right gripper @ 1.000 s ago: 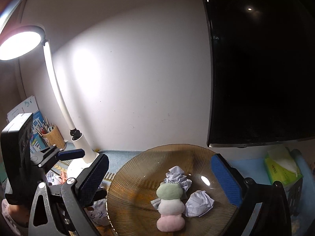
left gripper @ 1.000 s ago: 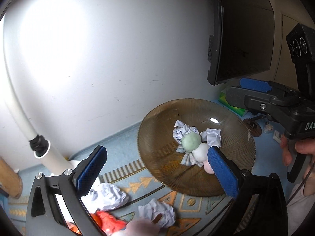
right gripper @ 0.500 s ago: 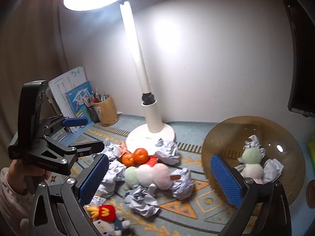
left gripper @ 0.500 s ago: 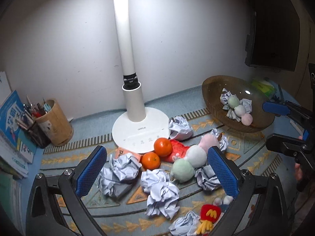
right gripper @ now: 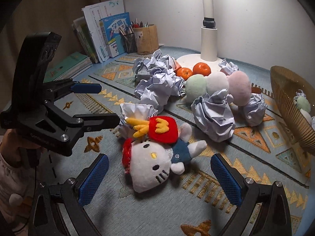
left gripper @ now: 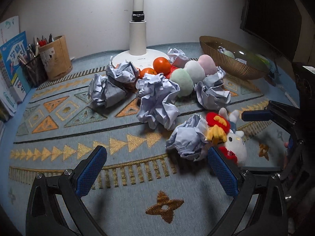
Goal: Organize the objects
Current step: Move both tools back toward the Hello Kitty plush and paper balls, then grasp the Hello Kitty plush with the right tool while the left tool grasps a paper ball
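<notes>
A white cat plush [right gripper: 151, 165] with a red fries pouch lies on the patterned mat, right in front of my open right gripper [right gripper: 159, 169] and between its blue pads. A crumpled paper ball [left gripper: 187, 139] sits beside the plush [left gripper: 236, 143], just ahead of my open, empty left gripper [left gripper: 155, 165]. Further back lie several more paper balls [left gripper: 157, 98], two oranges [left gripper: 161, 64] and a green-white-pink dumpling plush [left gripper: 189, 74]. The brown glass bowl [left gripper: 226, 63] at the right holds another dumpling plush and paper. The left gripper [right gripper: 109, 103] shows in the right wrist view.
A white desk lamp [left gripper: 137, 39] stands at the back centre. A pen holder [left gripper: 55, 57] and upright books [left gripper: 11, 64] fill the back left. A dark monitor [left gripper: 271, 15] hangs behind the bowl. Bare mat lies at the front left.
Both views swung away from the bowl and down to the mat. Both grippers came low and close to the cat plush and the nearest paper ball, staying open.
</notes>
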The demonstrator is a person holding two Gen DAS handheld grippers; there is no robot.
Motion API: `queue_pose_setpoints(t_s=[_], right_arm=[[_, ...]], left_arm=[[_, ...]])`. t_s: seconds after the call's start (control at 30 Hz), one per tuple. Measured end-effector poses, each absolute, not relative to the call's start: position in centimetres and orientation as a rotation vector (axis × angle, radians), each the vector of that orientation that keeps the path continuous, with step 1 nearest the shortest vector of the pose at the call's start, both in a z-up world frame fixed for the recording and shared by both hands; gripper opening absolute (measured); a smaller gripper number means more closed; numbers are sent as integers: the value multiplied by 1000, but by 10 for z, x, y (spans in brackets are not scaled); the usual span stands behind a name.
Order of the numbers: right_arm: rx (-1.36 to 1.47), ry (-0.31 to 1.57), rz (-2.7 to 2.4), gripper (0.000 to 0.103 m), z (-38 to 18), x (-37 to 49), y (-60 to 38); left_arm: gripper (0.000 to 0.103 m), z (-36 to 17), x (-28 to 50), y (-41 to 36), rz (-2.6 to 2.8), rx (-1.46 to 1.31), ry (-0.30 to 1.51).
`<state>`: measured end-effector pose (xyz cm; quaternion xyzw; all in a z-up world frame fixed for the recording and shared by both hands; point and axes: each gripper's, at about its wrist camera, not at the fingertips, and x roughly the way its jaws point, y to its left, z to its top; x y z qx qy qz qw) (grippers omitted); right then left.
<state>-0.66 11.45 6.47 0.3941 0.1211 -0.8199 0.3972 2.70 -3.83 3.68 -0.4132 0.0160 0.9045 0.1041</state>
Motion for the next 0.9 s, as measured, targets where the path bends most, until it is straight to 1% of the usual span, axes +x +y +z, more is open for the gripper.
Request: queue_pose_setpoints(t_s=[0.07, 0.17, 0.33, 0.67, 0.77, 0.8, 0.83, 0.87, 0.9], right_arm=[[1019, 338, -2093, 103, 57, -10, 109], [1038, 403, -2131, 103, 48, -13, 107], [1073, 337, -2148, 103, 46, -24, 121], [1104, 250, -2145, 103, 47, -32, 137], [1099, 231, -2159, 97, 48, -32, 139], [1096, 222, -2163, 93, 49, -32, 141], [1084, 213, -2154, 81, 50, -31, 142], [1071, 213, -2143, 74, 51, -29, 142], [1063, 219, -2143, 73, 52, -27, 141]], left_arm=[[103, 31, 26, -32, 2646, -1230, 82], [102, 21, 18, -26, 2639, -1248, 58], [103, 10, 4, -24, 2621, -1280, -36], [102, 10, -6, -24, 2632, -1285, -95], [102, 11, -7, -23, 2660, -1291, -117], [102, 11, -8, -21, 2664, -1293, -116], [101, 10, -9, -17, 2666, -1299, -94], [95, 11, -10, -17, 2662, -1289, -101], [63, 13, -8, -14, 2654, -1267, -82]])
